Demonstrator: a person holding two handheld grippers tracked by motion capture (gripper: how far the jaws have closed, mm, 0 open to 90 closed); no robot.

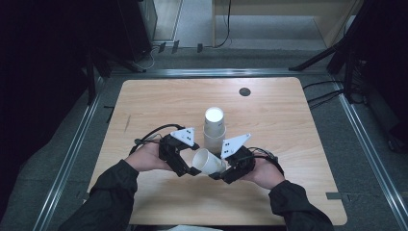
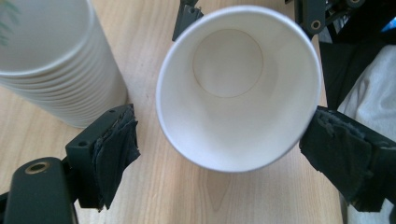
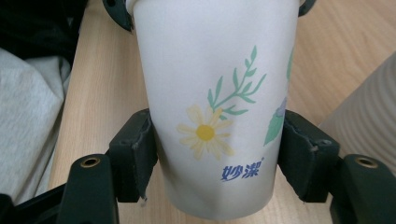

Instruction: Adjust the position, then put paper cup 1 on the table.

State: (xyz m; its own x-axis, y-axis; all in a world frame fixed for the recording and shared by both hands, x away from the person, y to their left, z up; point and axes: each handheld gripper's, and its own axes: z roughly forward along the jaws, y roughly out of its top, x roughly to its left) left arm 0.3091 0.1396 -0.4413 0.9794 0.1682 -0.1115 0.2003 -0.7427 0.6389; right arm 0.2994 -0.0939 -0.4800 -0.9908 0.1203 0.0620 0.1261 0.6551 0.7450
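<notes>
A white paper cup (image 1: 208, 162) with a daisy and leaf print lies on its side above the wooden table (image 1: 288, 144), between my two grippers. My right gripper (image 3: 217, 154) is shut on the cup (image 3: 215, 93) near its base, pads pressing both sides. The cup's open mouth (image 2: 238, 88) faces my left gripper (image 2: 226, 154), which is open: its jaws stand either side of the rim, the left pad (image 2: 114, 149) well apart, the right pad close beside it. In the high view my left gripper (image 1: 190, 168) and right gripper (image 1: 222, 169) face each other.
A tall stack of nested white paper cups (image 1: 214, 127) stands upright just behind the grippers, also beside the jaws (image 2: 51, 60). A dark round grommet (image 1: 245, 91) sits at the table's far side. Metal rails and cables border the table.
</notes>
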